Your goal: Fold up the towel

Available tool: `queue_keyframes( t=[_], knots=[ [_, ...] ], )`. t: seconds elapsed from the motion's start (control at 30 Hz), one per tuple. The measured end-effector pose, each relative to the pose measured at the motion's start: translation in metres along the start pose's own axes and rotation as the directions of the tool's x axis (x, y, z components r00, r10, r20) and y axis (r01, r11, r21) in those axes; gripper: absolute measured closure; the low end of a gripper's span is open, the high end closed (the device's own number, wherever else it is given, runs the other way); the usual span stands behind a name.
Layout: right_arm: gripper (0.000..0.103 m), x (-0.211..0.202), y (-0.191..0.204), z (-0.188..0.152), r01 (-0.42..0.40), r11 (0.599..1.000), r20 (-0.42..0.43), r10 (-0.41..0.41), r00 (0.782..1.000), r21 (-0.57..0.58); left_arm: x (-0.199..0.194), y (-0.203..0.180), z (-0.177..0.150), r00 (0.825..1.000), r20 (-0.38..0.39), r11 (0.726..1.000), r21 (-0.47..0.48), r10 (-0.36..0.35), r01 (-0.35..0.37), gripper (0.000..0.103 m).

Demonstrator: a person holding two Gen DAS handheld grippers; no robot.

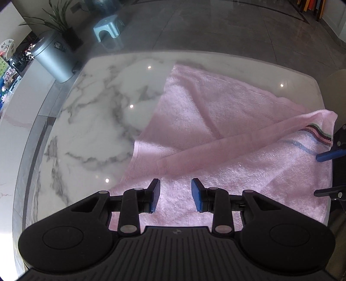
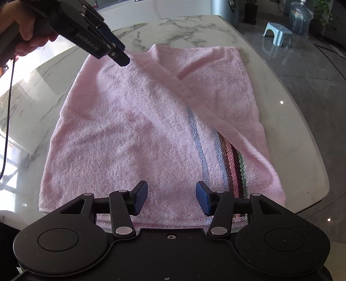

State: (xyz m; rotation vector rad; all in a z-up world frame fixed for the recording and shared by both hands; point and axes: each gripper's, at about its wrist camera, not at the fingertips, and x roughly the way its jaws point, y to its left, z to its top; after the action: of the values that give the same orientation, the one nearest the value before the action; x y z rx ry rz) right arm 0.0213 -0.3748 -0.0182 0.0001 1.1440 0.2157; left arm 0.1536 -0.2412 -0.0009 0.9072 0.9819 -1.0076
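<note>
Hidden under the folded-over flap: part of the striped band of the pink towel (image 2: 134,129), its dark, pink and green stripes vanishing beneath a diagonal hem; near edge of the cloth cut off behind the right gripper (image 2: 172,197) body. In the left wrist view, only a sliver of the right gripper (image 1: 337,149) at the frame's right border – blue pad tip and black linkage, the rest cropped. From the right wrist view, left gripper (image 2: 117,57) seen side-on above the towel's far-left corner, fingers overlapping, gap unreadable there; hand (image 2: 23,28) on its grip half out of frame, a black cable (image 2: 8,103) trailing down the left edge. Own-camera views clearer: left gripper (image 1: 175,194) jaws parted, nothing between the pads, towel (image 1: 216,121) lying below; right jaws likewise apart and empty above the cloth. Towel spread on the marble table (image 1: 90,103), toward its right end, one layer doubled over at a slant and wrinkled. Beyond the table – a grey bin (image 1: 54,58), a potted plant (image 1: 58,19), a pale blue stool (image 1: 107,27), blurred colourful items at far left, unidentifiable. Count: one towel, two grippers, one bin, one stool.
</note>
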Motion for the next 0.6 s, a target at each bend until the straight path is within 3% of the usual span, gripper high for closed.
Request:
queue_keyframes(
  t=[0.4, 0.5, 0.6],
  knots=[
    [0.053, 0.007, 0.003, 0.003, 0.049, 0.999, -0.009, -0.049, 0.999, -0.013, 0.036, 0.015, 0.017, 0.998, -0.021, 0.994, 0.09, -0.058, 0.06, 0.072],
    [0.053, -0.001, 0.0, 0.005, 0.05, 0.999, 0.032, -0.05, 0.998, 0.007, 0.041, 0.016, 0.017, 0.997, -0.028, 0.992, 0.097, -0.076, 0.078, 0.072],
    [0.053, -0.004, -0.001, 0.01, 0.111, 0.994, 0.03, -0.11, 0.993, -0.025, 0.044, 0.018, 0.017, 0.996, -0.031, 0.99, 0.109, -0.088, 0.09, 0.072]
  ],
)
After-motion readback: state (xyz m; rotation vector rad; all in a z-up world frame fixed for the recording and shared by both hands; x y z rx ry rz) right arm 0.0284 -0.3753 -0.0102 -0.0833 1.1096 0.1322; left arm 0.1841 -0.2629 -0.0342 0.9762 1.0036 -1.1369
